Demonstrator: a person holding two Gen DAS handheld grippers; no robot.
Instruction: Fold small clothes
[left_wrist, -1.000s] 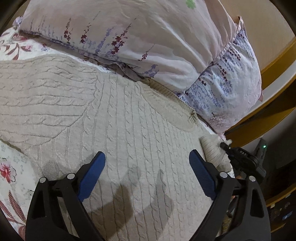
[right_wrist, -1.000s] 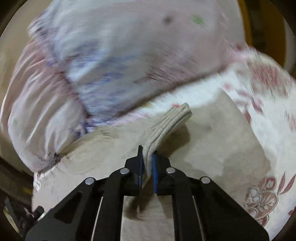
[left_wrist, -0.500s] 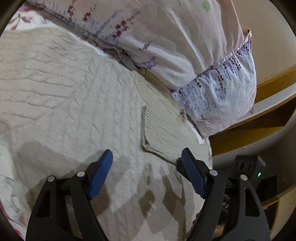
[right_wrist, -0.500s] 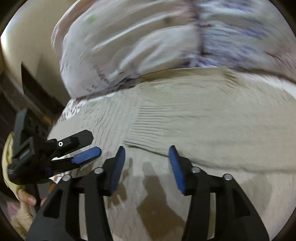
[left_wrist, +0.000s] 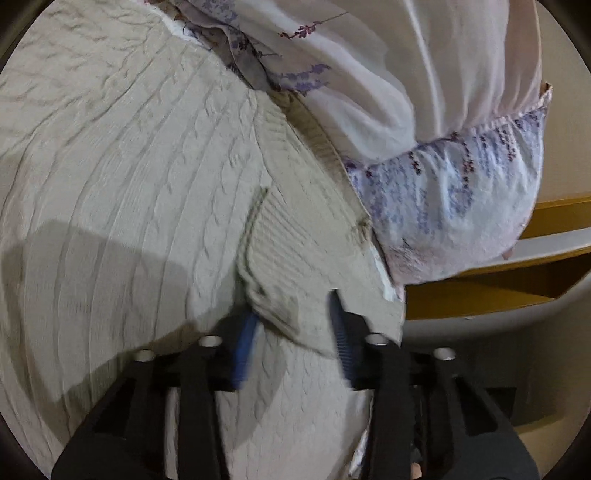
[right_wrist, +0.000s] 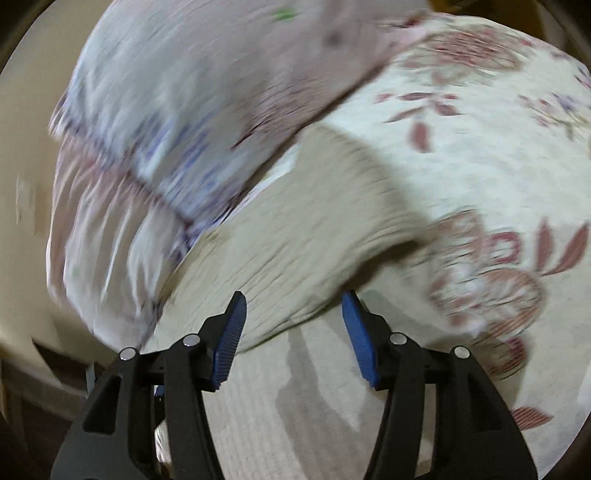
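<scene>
A cream cable-knit sweater (left_wrist: 122, 192) lies spread on the bed. Its sleeve is folded across the body, with the ribbed cuff (left_wrist: 291, 266) lying on top. My left gripper (left_wrist: 291, 325) is open, its blue pads on either side of the cuff's near corner, low over the knit. In the right wrist view the sweater (right_wrist: 295, 251) shows as a folded cream band, blurred. My right gripper (right_wrist: 295, 325) is open and empty above the sweater's folded edge.
Two floral pillows (left_wrist: 424, 129) press against the sweater's far edge; they also show in the right wrist view (right_wrist: 177, 122). A floral bedsheet (right_wrist: 480, 155) lies to the right. A wooden bed frame (left_wrist: 517, 266) runs past the mattress edge.
My right gripper let go of the cuff, opened, and swung away to the right. My left gripper moved forward to the laid-down cuff and narrowed around its corner.
</scene>
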